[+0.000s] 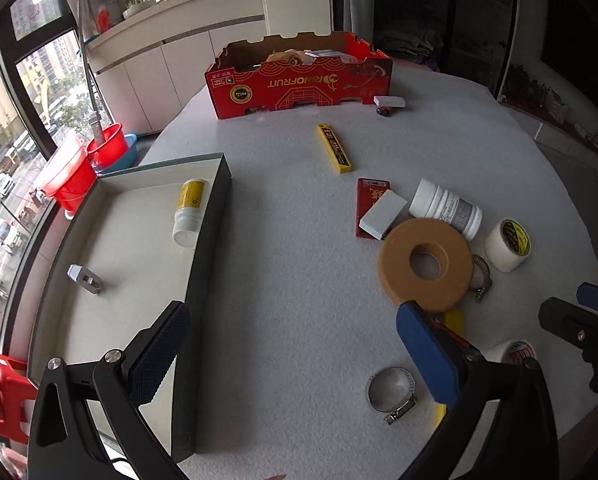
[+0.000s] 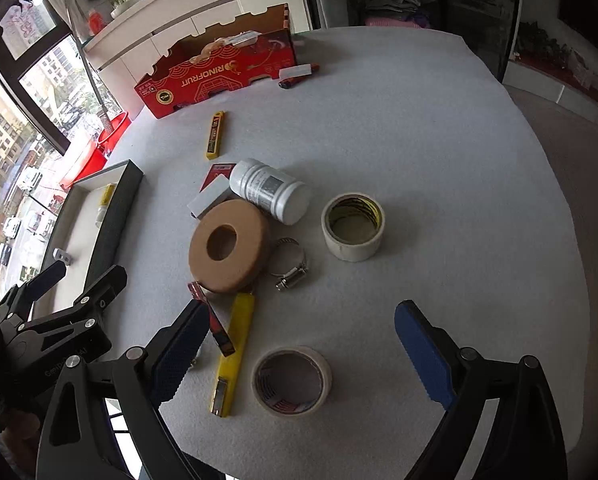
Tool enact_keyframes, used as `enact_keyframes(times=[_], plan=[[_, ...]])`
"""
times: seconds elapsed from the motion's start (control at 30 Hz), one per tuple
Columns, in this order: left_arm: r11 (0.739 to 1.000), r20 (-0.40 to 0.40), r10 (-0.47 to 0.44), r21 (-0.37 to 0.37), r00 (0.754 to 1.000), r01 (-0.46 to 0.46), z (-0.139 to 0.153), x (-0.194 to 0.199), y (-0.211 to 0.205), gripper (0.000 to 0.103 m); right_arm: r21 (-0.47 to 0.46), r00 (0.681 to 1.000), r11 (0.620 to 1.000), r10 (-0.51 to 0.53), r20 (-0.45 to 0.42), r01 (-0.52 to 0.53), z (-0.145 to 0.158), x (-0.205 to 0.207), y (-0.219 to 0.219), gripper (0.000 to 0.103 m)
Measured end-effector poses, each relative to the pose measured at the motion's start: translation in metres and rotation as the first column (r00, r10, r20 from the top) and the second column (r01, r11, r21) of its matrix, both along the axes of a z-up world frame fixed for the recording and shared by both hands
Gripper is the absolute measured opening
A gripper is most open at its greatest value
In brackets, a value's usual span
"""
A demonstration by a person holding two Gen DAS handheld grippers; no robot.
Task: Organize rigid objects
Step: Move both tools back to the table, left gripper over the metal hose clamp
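The nearest loose piece is a small roll of masking tape (image 2: 291, 381), lying flat on the grey table (image 2: 419, 160) just ahead of the right gripper (image 2: 303, 354), whose jaws stand wide and empty to either side of it. It looks light and stiff, a cardboard-cored ring that should take a squeeze across its outer wall without deforming much; gripping across the full width seems safer than pinching one thin wall. Beside it lie a yellow utility knife (image 2: 235, 350) and a big tan ring (image 2: 229, 246). The left gripper (image 1: 295, 354), also spread wide with nothing between its pads, hangs over the table next to the grey-walled tray (image 1: 209, 240). Only the left view shows the tray's contents clearly: a yellow-labelled bottle (image 1: 190, 210) and a small metal clip (image 1: 85, 279), plus a hose clamp (image 1: 391, 392) that the right gripper's finger hides in its own view.
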State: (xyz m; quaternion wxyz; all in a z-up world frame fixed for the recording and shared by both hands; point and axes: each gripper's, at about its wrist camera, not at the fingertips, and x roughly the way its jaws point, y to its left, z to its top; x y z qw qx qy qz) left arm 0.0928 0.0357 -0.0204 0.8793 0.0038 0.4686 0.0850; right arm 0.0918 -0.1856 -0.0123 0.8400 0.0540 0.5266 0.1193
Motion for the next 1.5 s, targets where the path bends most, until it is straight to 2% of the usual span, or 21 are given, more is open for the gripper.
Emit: enact_keyframes(times=[0.2,0.3,0.47,0.67,0.8,0.93,1.0,1.07,1.2,1.27,1.3,1.4,1.5], plan=[[0.995,-0.018,-0.069,0.076,0.997,0.07,-0.029,-0.038,-0.032,0.103,0.035,0.997,0.997,-0.062,-0.056,0.064,-0.027,-0.026,-0.033,0.095],[0.995,-0.066,-0.07,0.062,0.995,0.074,-0.045,-0.037,-0.035,0.103,0.049,0.994,0.997,-0.063,-0.085,0.067,-0.036,-0.032,-0.035,0.095],[0.995,-0.087,-0.068,0.066,0.994,0.074,-0.059,-0.026,-0.041,0.103,0.035,0.996,0.998,-0.049,-0.069,0.051,-0.036,-0.039,-0.029,0.095],[0.992,-0.044,-0.037,0.123,0.998,0.043,-0.059,-0.022,-0.026,0.103,-0.015,0.998,1.0,-0.003,-0.059,0.002,-0.044,-0.037,-0.011,0.095],[0.998,-0.059,-0.008,0.06,0.998,0.011,-0.061,-0.018,-0.01,0.103,-0.026,0.999,0.999,0.026,-0.034,-0.027,-0.046,-0.033,0.004,0.095],[0.997,-0.046,0.02,0.072,0.999,-0.017,-0.061,-0.021,-0.013,0.103,-0.071,0.998,0.995,0.069,0.011,-0.068,-0.038,-0.036,0.015,0.095],[0.998,-0.038,0.022,0.054,0.999,-0.02,-0.06,-0.024,-0.012,0.103,-0.072,0.995,0.992,0.101,0.02,-0.1,-0.036,-0.039,0.019,0.095],[0.999,-0.053,0.013,0.053,0.998,-0.011,-0.063,-0.024,-0.014,0.103,-0.091,0.992,0.988,0.124,0.02,-0.122,-0.039,-0.039,0.024,0.095],[0.998,-0.028,0.021,0.055,0.999,-0.02,-0.064,-0.026,-0.014,0.103,-0.121,0.992,0.984,0.129,0.001,-0.128,-0.052,-0.03,0.033,0.095],[0.999,-0.016,0.033,0.031,0.999,-0.033,-0.065,-0.028,-0.012,0.103,-0.144,0.992,0.981,0.125,-0.016,-0.126,-0.06,-0.025,0.036,0.095],[0.999,-0.01,0.04,0.011,0.999,-0.04,-0.066,-0.029,-0.01,0.103,-0.171,0.992,0.978,0.125,0.005,-0.122,-0.061,-0.025,0.038,0.096],[0.993,-0.005,0.075,-0.092,0.997,-0.075,-0.07,-0.031,0.002,0.103,-0.212,0.99,0.969,0.137,0.026,-0.128,-0.062,-0.026,0.042,0.097],[0.992,0.008,0.089,-0.093,0.996,-0.088,-0.07,-0.031,0.002,0.103,-0.207,0.989,0.969,0.144,0.023,-0.136,-0.063,-0.026,0.042,0.103]])
